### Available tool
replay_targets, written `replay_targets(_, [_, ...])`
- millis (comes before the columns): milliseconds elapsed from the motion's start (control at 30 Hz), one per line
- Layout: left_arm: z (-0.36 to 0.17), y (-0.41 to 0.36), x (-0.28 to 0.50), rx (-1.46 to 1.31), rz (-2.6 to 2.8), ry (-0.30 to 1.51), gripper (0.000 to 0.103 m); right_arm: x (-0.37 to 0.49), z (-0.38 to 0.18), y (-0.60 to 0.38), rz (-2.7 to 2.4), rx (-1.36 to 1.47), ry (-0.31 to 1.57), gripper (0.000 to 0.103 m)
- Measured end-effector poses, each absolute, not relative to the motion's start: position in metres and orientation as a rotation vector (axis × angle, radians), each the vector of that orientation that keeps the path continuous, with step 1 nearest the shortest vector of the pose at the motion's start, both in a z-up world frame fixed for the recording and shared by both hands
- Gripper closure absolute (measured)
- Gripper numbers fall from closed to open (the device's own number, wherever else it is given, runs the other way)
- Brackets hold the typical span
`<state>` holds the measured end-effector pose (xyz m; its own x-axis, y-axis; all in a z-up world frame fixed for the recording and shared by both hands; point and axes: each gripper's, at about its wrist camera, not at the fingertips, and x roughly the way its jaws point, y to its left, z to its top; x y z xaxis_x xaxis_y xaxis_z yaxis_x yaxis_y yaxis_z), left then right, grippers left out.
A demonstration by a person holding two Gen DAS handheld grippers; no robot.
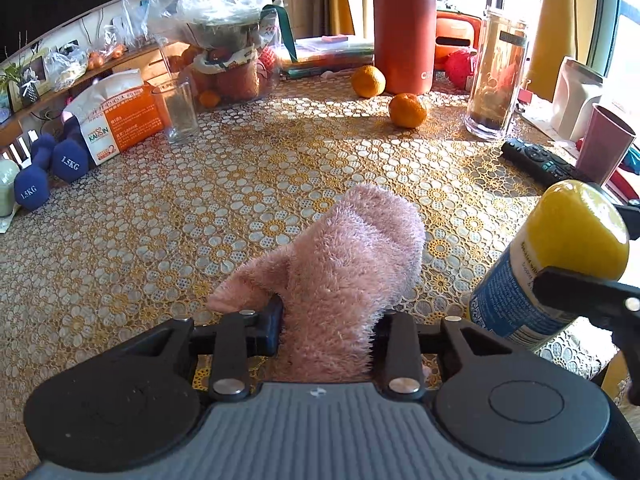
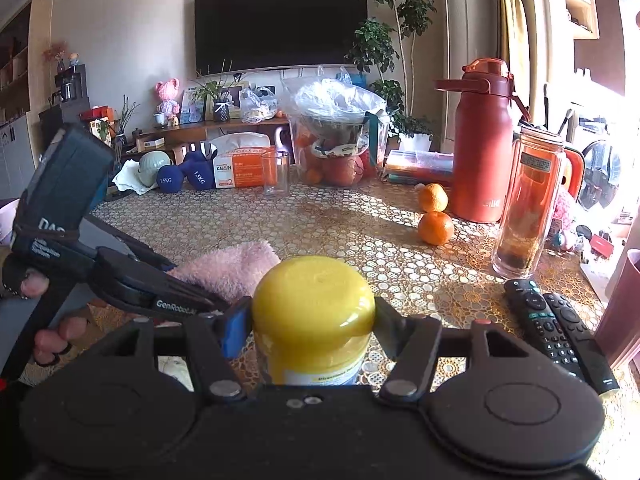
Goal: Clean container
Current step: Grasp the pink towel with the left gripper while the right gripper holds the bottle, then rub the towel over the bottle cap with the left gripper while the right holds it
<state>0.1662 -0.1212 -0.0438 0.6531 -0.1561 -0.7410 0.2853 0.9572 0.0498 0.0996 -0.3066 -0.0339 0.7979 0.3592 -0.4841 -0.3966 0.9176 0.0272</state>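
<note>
The table (image 1: 280, 168), under its gold lace-patterned cover, carries a lot of clutter at the far side: a red flask (image 1: 404, 28), a tall clear tumbler (image 1: 498, 76), two oranges (image 1: 407, 110), a drinking glass (image 1: 176, 110), and two remotes (image 2: 560, 332) off to your right. None of it sits between your two tools. Your work is close in: the container (image 2: 316, 320), a jar with a yellow lid and a blue-and-white label, is held in your right gripper (image 2: 314, 316), whose jaws are closed against the sides of the lid. In the left wrist view the jar's long axis leans, lid tipped up and away, label side angled down toward the table; it looks lifted off the cover, though the contact point is hidden. Your left gripper (image 1: 328, 328) is clamped on the pink fluffy cloth (image 1: 344, 264), which stands up out of the narrow gap between the jaws and flops forward. From that cloth, the jar lies to the right, near but apart. Your left hand (image 2: 44, 312) holds its tool pointing across toward the jar, so the wipe probably calls for a sweep rightward onto the label.
</note>
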Motion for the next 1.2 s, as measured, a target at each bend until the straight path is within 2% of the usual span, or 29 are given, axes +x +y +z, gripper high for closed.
replay_targets(200, [0.003,-0.109,0.146,0.059,-0.334,0.766,0.070,0.097,-0.035,-0.298,0.416,-0.139,0.488,0.041])
replay_targets(433, [0.038,-0.141,0.132,0.131,-0.495,0.698,0.070,0.095,-0.036,-0.287,0.442,-0.214,0.470,0.041])
replay_targets(667, [0.024,-0.176,0.144,0.236,-0.569,0.719,0.071,0.094,-0.037,-0.282,0.470,-0.258,0.457,0.042])
replay_targets(1033, [0.016,-0.154,0.182,0.088,-0.547,0.815,0.071,0.100,-0.037,-0.298,0.515,-0.197,0.472,0.041])
replay_targets(1200, [-0.002,-0.140,0.188,0.113,-0.485,0.840,0.071,0.102,-0.037,-0.312,0.507,-0.158,0.478,0.041])
